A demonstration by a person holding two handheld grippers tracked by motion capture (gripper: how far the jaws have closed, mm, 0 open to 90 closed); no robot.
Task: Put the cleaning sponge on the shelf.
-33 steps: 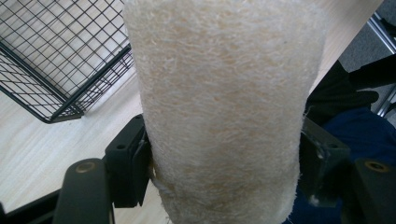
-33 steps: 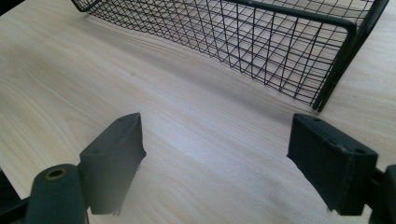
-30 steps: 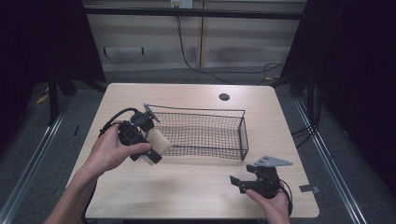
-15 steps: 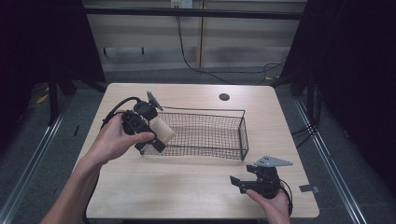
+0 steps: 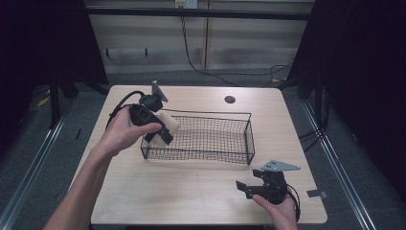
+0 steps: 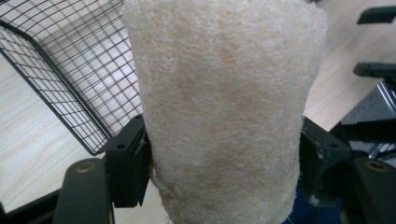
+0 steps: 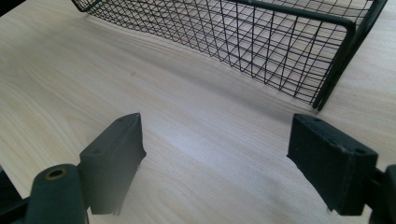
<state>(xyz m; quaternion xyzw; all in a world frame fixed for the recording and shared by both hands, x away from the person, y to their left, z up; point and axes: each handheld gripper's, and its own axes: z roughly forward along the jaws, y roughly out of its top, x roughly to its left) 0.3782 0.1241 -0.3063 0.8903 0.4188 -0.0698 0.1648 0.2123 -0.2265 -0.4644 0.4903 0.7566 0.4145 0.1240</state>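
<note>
Gripping a cream loofah roll (image 6: 224,107) betw. both jaws, the left gripper (image 5: 160,129) hangs over the left end of the wire basket (image 5: 210,155); roll sits crosswise, pinched at its lower part, sticking out past the jaws. Right gripper (image 5: 249,187) rests low on the table (image 5: 158,191) near the front edge, jaws wide apart w/ nothing betw. them, basket corner just ahead.

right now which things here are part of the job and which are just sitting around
In the job:
- left gripper, shut on the loofah roll
- loofah roll, held over the wire basket's left end
- wire basket

Just lying about:
- right gripper, jaws open, resting on the table
- round hole in the table
</note>
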